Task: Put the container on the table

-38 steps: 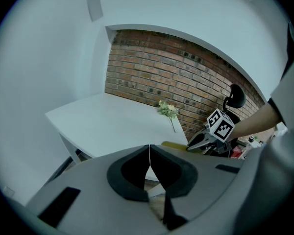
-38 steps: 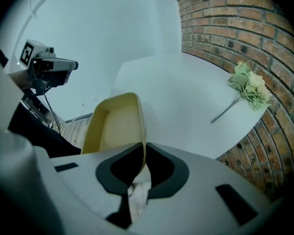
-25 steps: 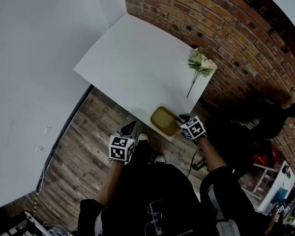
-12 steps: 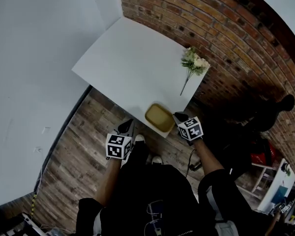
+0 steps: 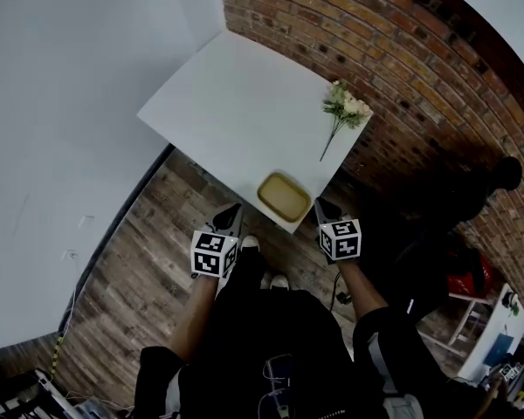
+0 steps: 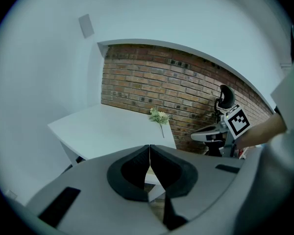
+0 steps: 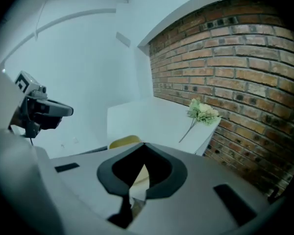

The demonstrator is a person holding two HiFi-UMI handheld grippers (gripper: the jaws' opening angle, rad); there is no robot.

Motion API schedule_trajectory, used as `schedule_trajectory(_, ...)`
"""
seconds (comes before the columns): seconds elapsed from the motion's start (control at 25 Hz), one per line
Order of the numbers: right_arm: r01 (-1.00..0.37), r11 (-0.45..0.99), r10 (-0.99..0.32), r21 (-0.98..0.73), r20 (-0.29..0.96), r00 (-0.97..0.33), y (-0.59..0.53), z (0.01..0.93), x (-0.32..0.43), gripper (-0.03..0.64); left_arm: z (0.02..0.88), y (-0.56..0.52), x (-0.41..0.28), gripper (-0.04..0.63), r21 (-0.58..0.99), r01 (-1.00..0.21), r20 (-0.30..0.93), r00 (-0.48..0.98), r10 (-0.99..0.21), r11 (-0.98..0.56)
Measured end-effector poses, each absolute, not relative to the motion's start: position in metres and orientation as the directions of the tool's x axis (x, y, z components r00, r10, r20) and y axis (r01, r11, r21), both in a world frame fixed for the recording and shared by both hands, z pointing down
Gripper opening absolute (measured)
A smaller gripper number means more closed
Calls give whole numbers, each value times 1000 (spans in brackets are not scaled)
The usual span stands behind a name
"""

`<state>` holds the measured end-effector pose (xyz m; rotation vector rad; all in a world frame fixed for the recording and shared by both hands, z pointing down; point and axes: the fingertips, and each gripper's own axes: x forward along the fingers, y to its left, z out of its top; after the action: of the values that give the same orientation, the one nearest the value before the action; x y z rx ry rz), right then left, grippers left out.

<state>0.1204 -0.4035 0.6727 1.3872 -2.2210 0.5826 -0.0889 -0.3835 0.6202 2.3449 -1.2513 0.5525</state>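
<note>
A shallow yellow container [image 5: 284, 196] sits on the white table [image 5: 236, 103], close to its near corner. It shows as a yellow rim [image 7: 125, 141] in the right gripper view. My right gripper [image 5: 320, 204] hovers just off the table's edge, right of the container and apart from it, shut on nothing [image 7: 144, 144]. The left gripper [image 5: 233, 209] hangs over the wooden floor, left of the container, below the table edge. Its jaws [image 6: 149, 146] are shut and hold nothing.
A sprig of white flowers [image 5: 345, 107] lies at the table's right corner by the brick wall [image 5: 402, 68]. A white wall [image 5: 61, 129] runs along the left. A dark chair [image 5: 472, 208] and red item stand to the right. Wooden floor [image 5: 140, 260] lies underfoot.
The right gripper has drawn back a little from the container's right edge, which it was against before. The container stays on the table. The left gripper has hardly moved.
</note>
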Motion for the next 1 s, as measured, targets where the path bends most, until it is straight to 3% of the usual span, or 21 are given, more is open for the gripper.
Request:
schedule_trajectory(0.56, -920, 381, -828, -89, 410, -382, -357, 593, 119, 23, 602, -338, -73, 15, 145, -854, 492, 500, -713, -499)
schedule_trajectory(1.0, -905, 421, -809, -63, 425, -406, -318, 597, 121, 23, 596, -306, -56, 14, 142, -852, 464, 508, -726, -505)
